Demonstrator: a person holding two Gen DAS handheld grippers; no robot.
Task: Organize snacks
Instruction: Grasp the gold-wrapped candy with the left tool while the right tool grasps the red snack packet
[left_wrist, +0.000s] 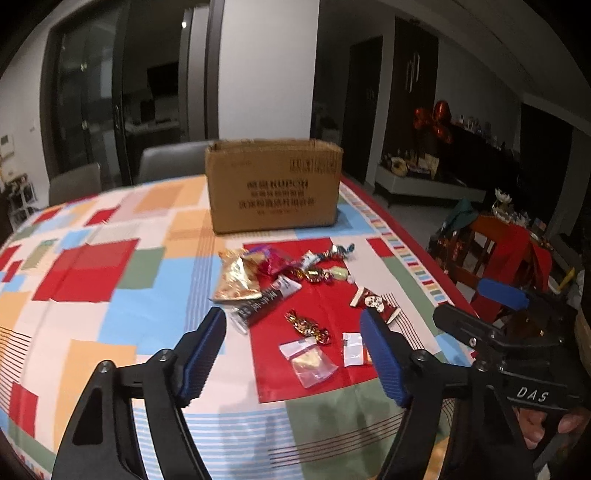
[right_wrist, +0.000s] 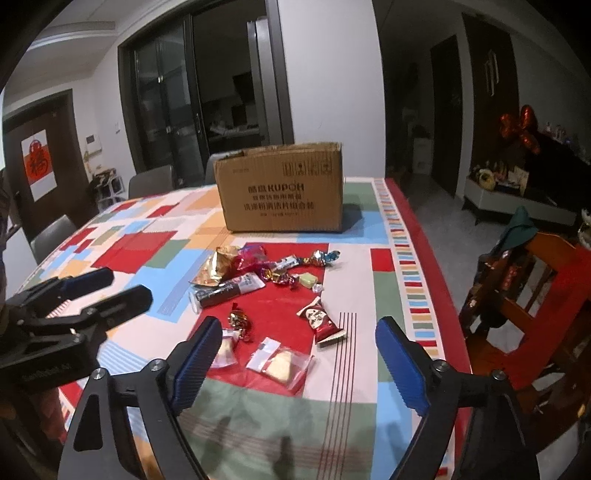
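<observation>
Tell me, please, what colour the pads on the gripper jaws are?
Blue, ribbed pads on black arms; clearest in the right wrist view.

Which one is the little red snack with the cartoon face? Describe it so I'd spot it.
Start at the cardboard box on the patchwork tablecloth; the snacks lie before it. The red packet lies alone right of the pile, straddling the red patch's edge. Only it has a white cartoon face.

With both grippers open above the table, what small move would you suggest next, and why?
Probably lower the right gripper onto the clear packet. It lies loose on the tablecloth, between the open fingers and apart from the other snacks; the cardboard box waits behind.
</observation>
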